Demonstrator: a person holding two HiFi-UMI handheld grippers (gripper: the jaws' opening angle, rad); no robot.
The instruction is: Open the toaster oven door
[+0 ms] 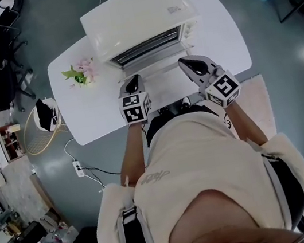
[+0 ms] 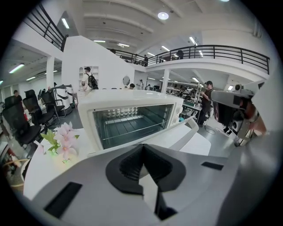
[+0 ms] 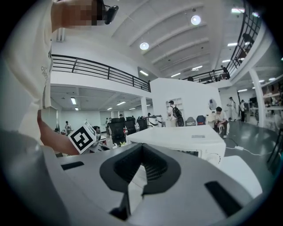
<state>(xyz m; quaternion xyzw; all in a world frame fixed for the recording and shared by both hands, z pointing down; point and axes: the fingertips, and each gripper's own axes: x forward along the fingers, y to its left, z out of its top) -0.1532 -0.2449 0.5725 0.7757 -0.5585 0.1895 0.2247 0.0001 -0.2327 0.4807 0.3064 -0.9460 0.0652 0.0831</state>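
The white toaster oven (image 1: 139,15) stands at the back of the white table (image 1: 93,119). Its door (image 2: 177,134) hangs down flat toward me, showing the wire rack (image 2: 128,126) inside. The door's handle (image 2: 191,126) is at its near edge. My left gripper (image 1: 131,82) hovers over the table just in front of the door's left end, jaws shut on nothing (image 2: 141,148). Shut and empty as well, my right gripper (image 1: 189,62) hangs by the door's right end (image 3: 141,148). In the right gripper view the oven (image 3: 185,139) shows from its right side.
A small pink flower bunch (image 1: 82,72) lies on the table left of the oven (image 2: 62,139). A wicker basket (image 1: 40,129) and a power strip (image 1: 79,168) sit on the floor at the left. A pale rug (image 1: 260,99) lies to the right. Office chairs stand far left.
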